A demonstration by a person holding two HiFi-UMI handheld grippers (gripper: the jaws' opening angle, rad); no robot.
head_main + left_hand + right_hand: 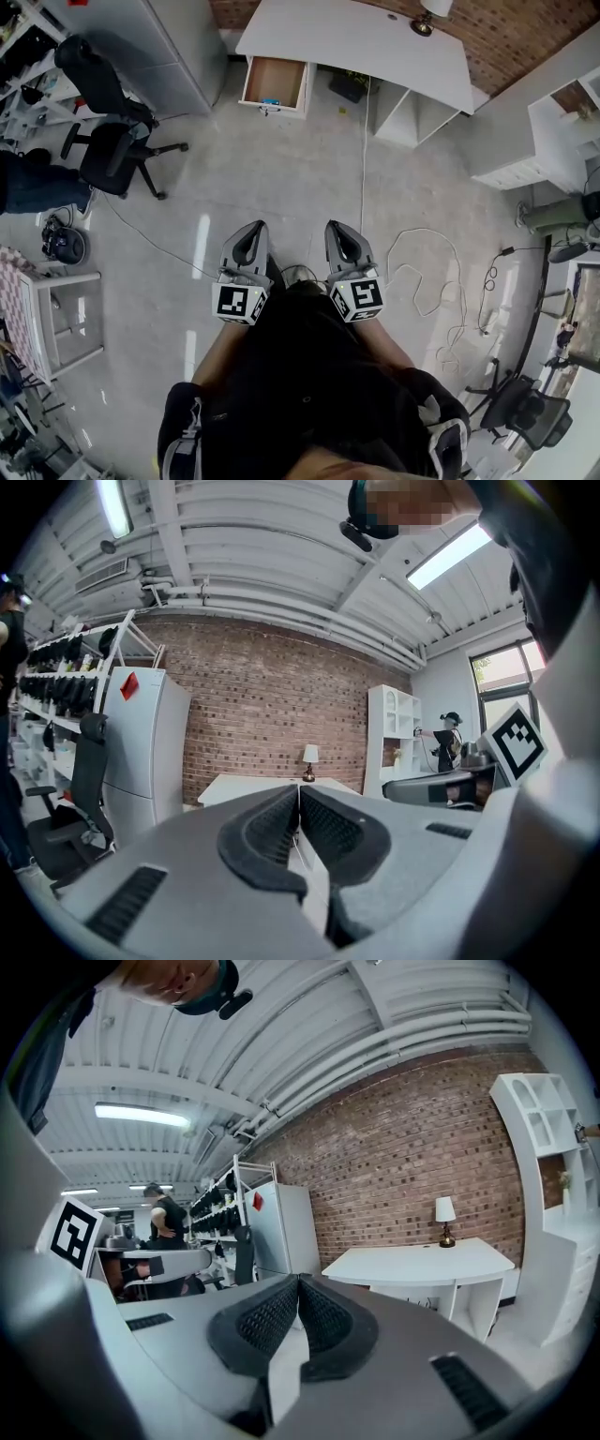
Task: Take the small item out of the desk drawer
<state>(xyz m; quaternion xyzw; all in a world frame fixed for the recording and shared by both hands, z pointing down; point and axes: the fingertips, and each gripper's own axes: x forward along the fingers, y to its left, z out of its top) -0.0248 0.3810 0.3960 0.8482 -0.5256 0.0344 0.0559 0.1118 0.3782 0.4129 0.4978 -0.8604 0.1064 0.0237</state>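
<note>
With left gripper (pixel 251 232) and right gripper (pixel 339 232) jaws shut, empty, we judge the open wooden drawer's (pixel 279 75) small blue item (pixel 270 100) light, pinchable across its middle.

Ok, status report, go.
Left gripper and right gripper both shut, empty. Drawer open, far ahead, small item inside. Cable lying across the path.

Glossy floor (pixel 281 178), rough brick wall (pixel 253 705)
Bench (pixel 356 42) smooth matt white, drawer (pixel 281 75) wood inside; left tool (pixel 298 791) and right tool (pixel 297 1283) matt grey plastic with dimpled black pads (pixel 272 827).
</note>
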